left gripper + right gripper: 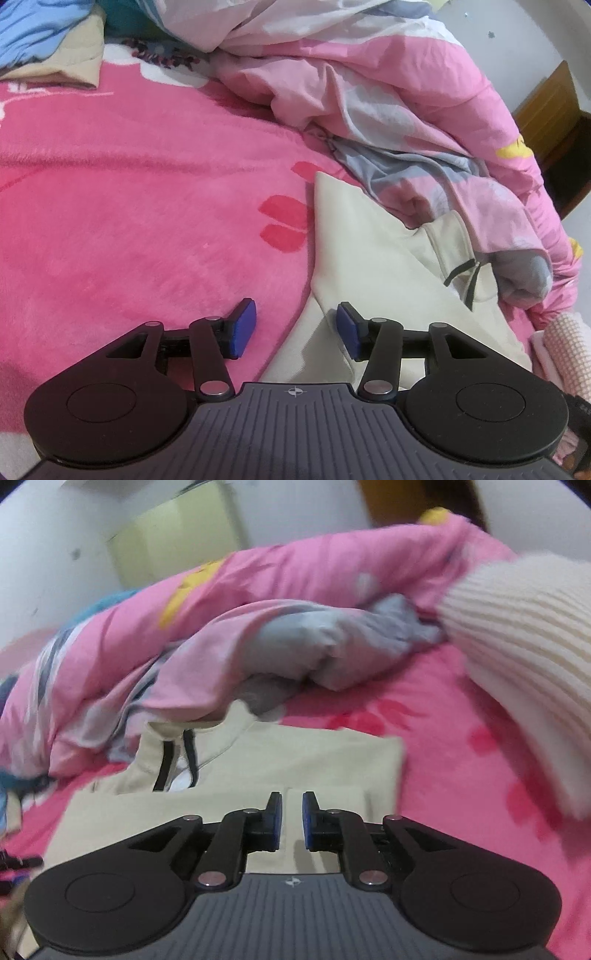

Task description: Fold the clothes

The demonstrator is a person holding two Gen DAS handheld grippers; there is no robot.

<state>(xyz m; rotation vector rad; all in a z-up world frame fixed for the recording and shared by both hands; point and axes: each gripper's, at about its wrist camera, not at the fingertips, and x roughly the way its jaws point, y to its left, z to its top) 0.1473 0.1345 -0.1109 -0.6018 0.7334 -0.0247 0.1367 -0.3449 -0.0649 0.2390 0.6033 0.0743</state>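
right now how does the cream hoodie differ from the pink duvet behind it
The cream hoodie lies spread flat on the bed; the pink duvet is bunched in a heap.
The hoodie is plain cream with dark drawstrings; the duvet is pink with grey, white and yellow patches.
Both rest on the pink blanket.

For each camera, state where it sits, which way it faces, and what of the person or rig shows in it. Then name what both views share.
Left wrist: rides the left gripper, looking forward and down over the pink blanket at the cream hoodie; its jaws stand open, empty.
Right wrist: rides the right gripper, looking over the hoodie toward the rumpled duvet; its jaws stand narrow with a gap; a cream ribbed sleeve shows at right.
Shared: hoodie, blanket, duvet.
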